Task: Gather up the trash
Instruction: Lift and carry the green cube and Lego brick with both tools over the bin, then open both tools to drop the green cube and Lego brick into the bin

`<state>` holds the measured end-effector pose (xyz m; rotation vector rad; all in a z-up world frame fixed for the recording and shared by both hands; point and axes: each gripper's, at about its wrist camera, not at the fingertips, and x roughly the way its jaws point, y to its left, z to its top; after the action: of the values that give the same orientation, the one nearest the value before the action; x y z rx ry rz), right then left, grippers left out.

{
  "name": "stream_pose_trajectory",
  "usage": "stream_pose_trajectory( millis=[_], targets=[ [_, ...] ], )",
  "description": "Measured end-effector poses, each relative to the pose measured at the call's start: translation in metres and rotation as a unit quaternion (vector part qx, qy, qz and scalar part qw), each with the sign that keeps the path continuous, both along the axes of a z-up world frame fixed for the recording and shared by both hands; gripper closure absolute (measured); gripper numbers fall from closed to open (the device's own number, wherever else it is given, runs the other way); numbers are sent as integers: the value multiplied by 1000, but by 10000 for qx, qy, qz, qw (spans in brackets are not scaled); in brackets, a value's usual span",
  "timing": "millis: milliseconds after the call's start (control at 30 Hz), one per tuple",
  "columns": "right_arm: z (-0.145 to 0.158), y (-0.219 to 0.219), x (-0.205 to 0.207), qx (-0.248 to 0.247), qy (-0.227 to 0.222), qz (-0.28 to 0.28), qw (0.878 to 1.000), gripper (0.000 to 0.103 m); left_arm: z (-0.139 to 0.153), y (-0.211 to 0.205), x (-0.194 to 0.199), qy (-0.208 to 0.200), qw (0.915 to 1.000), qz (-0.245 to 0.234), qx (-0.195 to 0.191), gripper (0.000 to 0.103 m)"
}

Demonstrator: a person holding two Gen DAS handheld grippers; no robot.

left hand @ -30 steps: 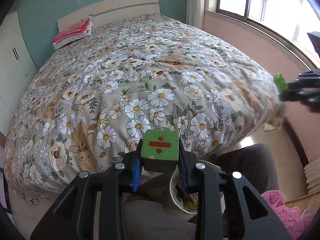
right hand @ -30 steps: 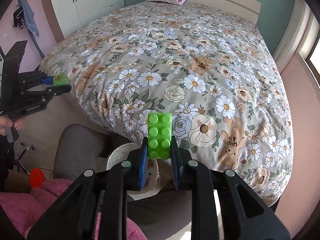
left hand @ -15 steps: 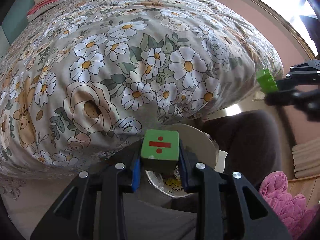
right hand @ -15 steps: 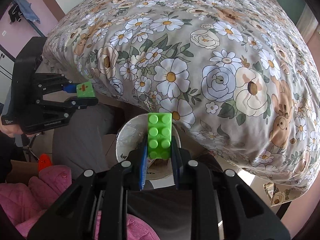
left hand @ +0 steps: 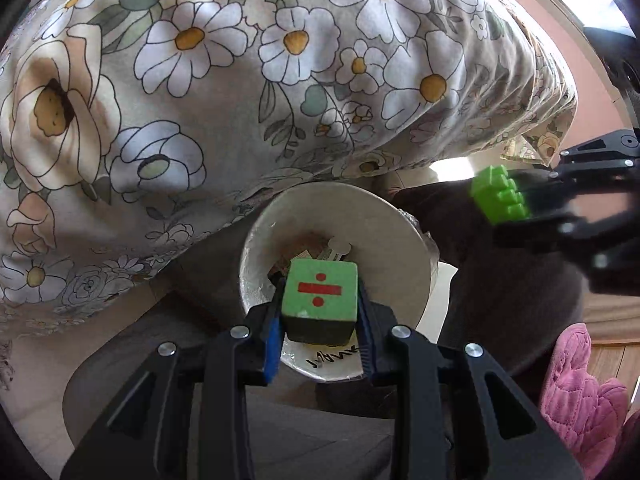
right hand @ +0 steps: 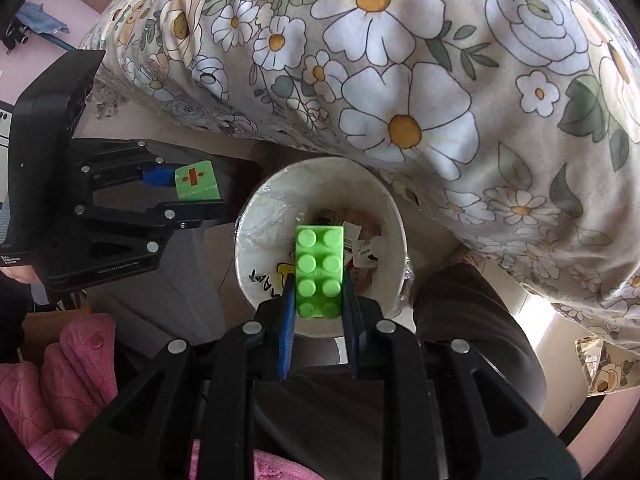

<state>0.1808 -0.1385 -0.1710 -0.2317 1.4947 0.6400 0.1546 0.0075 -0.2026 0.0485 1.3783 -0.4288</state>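
Note:
My left gripper point(left hand: 319, 312) is shut on a green cube point(left hand: 320, 296) with a red division sign, held right over the round white trash bin point(left hand: 404, 236). My right gripper point(right hand: 318, 300) is shut on a green studded brick point(right hand: 319, 270), also above the bin point(right hand: 384, 200), which is lined with clear plastic and holds several scraps. In the left wrist view the brick point(left hand: 500, 194) and the right gripper come in from the right. In the right wrist view the cube point(right hand: 196, 181) and the left gripper sit at the left, beside the bin.
The flowered bedspread point(left hand: 240, 80) hangs over the bed's edge just behind the bin. A person's dark trouser legs point(right hand: 472, 320) flank the bin, with pink quilted slippers point(left hand: 580, 392) on the wooden floor. A pink wall point(left hand: 560, 20) stands at the right.
Both grippers have dropped and tilted downward, from looking across the bed to looking into the bin. Each keeps its block. The bin now fills the middle of both views.

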Motion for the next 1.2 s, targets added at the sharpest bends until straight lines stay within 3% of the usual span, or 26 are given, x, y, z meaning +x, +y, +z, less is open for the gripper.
stream_pose_trajectory(
  millis=[467, 733, 1200],
  targets=[
    [-93, 5, 0, -265, 600, -262, 9975, 80, -82, -6, 12, 771, 9961, 304, -310, 70],
    [-145, 8, 5, -483, 965, -424, 9933, 80, -128, -7, 14, 1315, 9884, 633, -424, 70],
    [-199, 18, -1, -882, 1165, -438, 9883, 80, -170, -15, 22, 1688, 9833, 650, -213, 70]
  ],
)
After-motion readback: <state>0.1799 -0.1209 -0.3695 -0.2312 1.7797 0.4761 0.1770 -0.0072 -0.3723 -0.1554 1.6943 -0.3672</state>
